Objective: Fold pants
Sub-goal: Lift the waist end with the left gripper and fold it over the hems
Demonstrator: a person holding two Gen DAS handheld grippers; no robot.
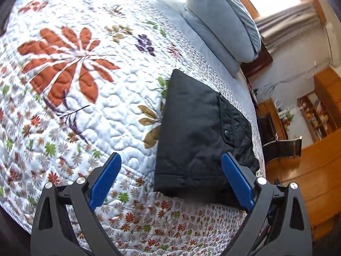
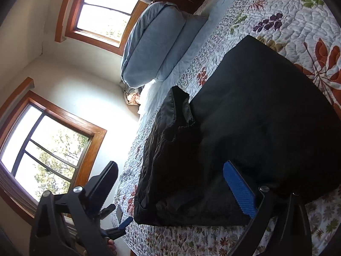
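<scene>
The black pants (image 1: 196, 132) lie folded into a compact stack on the floral quilt (image 1: 85, 111), near the bed's right edge. A pocket flap with a snap shows on top. My left gripper (image 1: 171, 170) is open and empty, hovering just short of the stack's near edge. In the right wrist view the pants (image 2: 245, 128) fill the middle, with a crumpled part hanging toward the bed's edge. My right gripper (image 2: 170, 181) is open and empty, its right finger (image 2: 238, 187) over the stack's near edge. The left gripper's blue tip (image 2: 125, 223) shows low beside the bed.
Blue-grey pillows (image 1: 223, 27) are stacked at the head of the bed. Wooden shelves and furniture (image 1: 315, 111) stand beyond the bed's right side. Two wood-framed windows (image 2: 49, 145) are in the wall next to the bed.
</scene>
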